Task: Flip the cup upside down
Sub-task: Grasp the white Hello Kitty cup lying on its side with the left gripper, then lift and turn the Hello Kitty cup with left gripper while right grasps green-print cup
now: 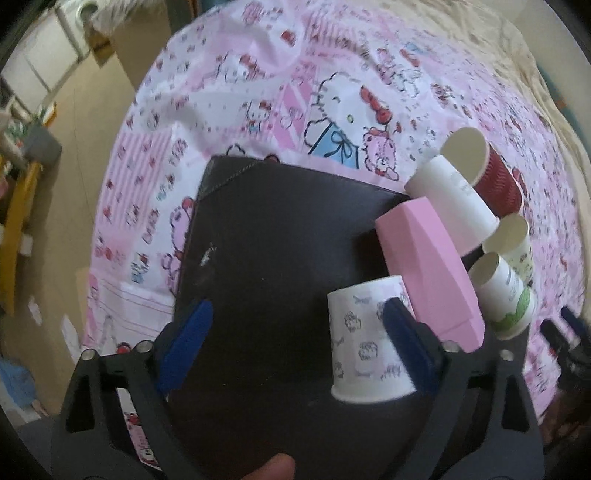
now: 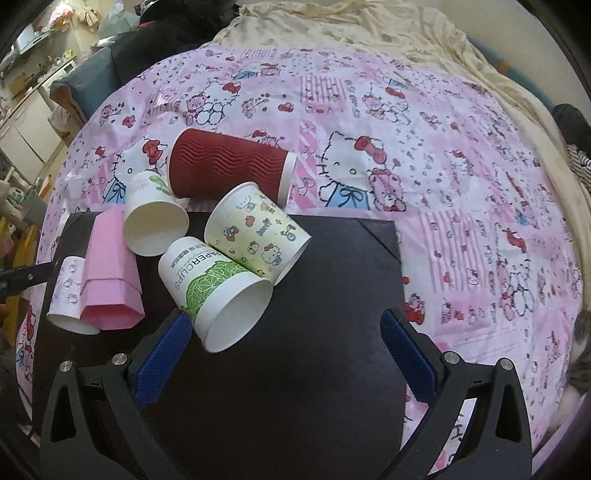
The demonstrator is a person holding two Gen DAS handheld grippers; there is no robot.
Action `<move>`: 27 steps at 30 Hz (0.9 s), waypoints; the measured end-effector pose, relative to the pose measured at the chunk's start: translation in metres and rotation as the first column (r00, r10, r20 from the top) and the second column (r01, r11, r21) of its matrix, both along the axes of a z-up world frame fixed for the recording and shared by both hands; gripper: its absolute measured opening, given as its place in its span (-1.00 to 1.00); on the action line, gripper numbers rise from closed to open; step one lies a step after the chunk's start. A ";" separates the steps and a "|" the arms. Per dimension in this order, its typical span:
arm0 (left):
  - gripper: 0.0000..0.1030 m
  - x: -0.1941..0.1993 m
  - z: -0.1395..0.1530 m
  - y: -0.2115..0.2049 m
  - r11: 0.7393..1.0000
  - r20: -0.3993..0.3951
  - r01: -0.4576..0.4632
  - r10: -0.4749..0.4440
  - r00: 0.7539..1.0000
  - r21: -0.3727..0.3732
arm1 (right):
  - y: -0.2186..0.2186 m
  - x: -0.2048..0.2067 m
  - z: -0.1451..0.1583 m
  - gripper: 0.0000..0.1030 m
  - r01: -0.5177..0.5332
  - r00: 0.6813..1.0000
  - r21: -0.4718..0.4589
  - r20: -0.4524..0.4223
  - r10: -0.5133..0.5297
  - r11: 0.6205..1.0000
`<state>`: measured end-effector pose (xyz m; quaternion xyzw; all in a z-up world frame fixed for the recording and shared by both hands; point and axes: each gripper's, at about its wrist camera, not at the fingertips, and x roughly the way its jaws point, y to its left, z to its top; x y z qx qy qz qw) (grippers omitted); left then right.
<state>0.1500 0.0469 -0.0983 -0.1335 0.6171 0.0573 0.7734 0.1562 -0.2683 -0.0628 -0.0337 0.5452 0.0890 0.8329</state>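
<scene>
Several paper cups lie on a black mat (image 1: 266,236) on a pink Hello Kitty cloth. A small white printed cup (image 1: 364,339) stands upside down, its rim on the mat; it also shows in the right wrist view (image 2: 66,295). My left gripper (image 1: 295,328) is open and empty, its right finger (image 1: 406,347) in front of that cup. A folded pink cup (image 1: 428,269) lies beside it. My right gripper (image 2: 280,350) is open and empty; its left finger (image 2: 162,358) is next to a green "PAPER CUPS" cup (image 2: 214,291) lying on its side.
A Hello Kitty cup (image 2: 255,236), a plain white cup (image 2: 153,218) and a red ribbed cup (image 2: 229,166) lie on their sides behind. A cream blanket (image 2: 388,29) covers the far side. The bed edge and floor (image 1: 55,221) are to the left.
</scene>
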 end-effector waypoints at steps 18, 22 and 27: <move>-0.13 0.017 -0.040 -0.026 0.969 -0.185 0.013 -0.060 0.981 -0.245 | 0.007 -0.003 -0.005 1.00 -0.032 0.999 0.044 0.006 0.032 0.999; -0.08 0.014 -0.038 -0.018 0.958 -0.224 -0.032 -0.034 0.974 -0.284 | 0.008 -0.001 0.004 1.00 -0.081 0.997 0.093 0.003 0.081 0.992; 0.36 0.004 -0.014 -0.008 0.951 -0.180 -0.051 -0.005 0.984 -0.306 | 0.028 0.007 0.020 0.92 -0.192 0.981 0.026 0.003 0.192 0.981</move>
